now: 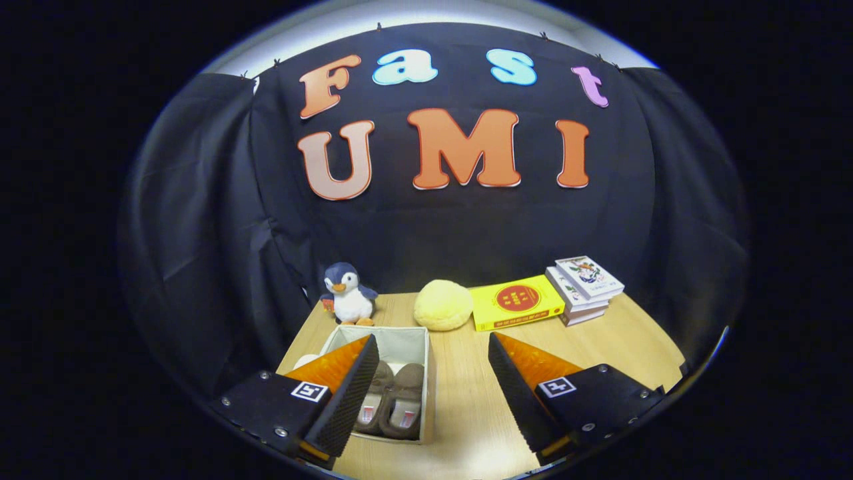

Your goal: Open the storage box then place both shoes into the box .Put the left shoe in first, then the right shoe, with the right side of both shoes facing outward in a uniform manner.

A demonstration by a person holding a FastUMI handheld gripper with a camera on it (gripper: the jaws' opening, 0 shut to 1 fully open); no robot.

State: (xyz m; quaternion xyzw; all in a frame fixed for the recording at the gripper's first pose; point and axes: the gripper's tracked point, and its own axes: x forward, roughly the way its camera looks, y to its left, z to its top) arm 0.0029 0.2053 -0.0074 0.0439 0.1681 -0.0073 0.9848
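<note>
The gripper (432,387) is spread wide, holding nothing, above the table (600,347). Both shoes (393,403) lie side by side in the open box (426,373) (partly behind the left finger). Beyond stand a penguin toy (348,294), yellow cushion (442,305) and books (584,287).

- A wooden table (600,347) stands before a black cloth wall (200,220).
- A plush penguin (348,294) sits upright at the table's back edge.
- A round yellow cushion (443,305) lies right of the penguin.
- A yellow book (516,302) lies flat just beside the cushion.
- A stack of white books (584,288) lies right of the yellow book, touching it.
</note>
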